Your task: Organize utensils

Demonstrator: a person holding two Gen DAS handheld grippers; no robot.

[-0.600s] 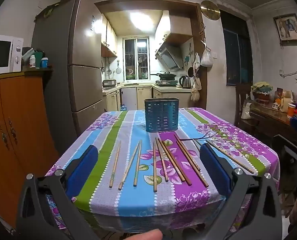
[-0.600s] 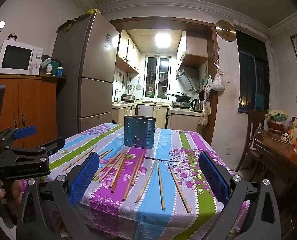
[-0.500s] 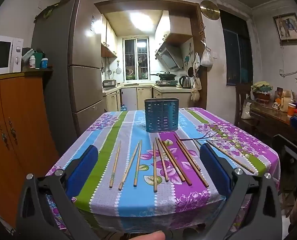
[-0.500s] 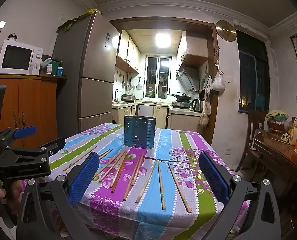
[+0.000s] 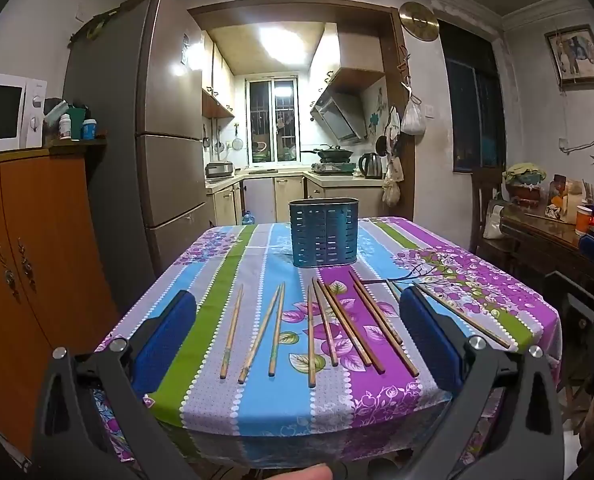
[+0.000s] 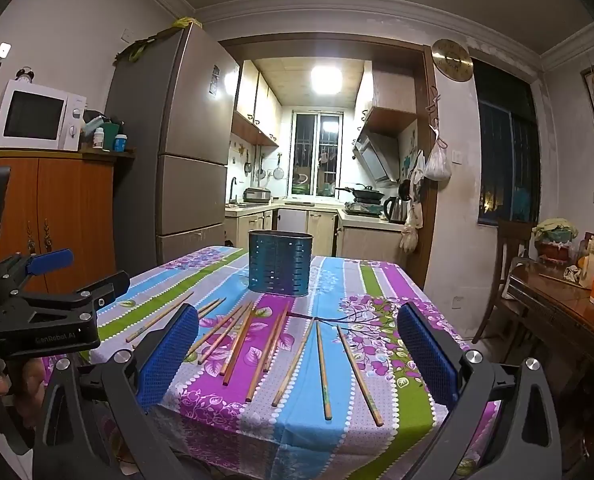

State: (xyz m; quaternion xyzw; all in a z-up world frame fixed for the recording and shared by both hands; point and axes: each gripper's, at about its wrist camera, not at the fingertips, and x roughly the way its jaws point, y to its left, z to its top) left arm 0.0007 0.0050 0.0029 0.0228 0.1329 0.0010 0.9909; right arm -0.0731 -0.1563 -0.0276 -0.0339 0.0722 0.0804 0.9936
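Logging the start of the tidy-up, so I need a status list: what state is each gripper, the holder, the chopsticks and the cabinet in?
left gripper: open, holding nothing, short of the table edge
right gripper: open, holding nothing
blue utensil holder: upright on the tablecloth, no utensils showing above its rim
chopsticks: lying flat, loose, spread out in front of the holder
orange cabinet: doors closed

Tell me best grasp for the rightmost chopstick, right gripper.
Judging from the right wrist view: take the rightmost chopstick near mid-shaft from above, fingers straddling its width. It lies flat on the tablecloth, clear of its neighbour. The right gripper is open.
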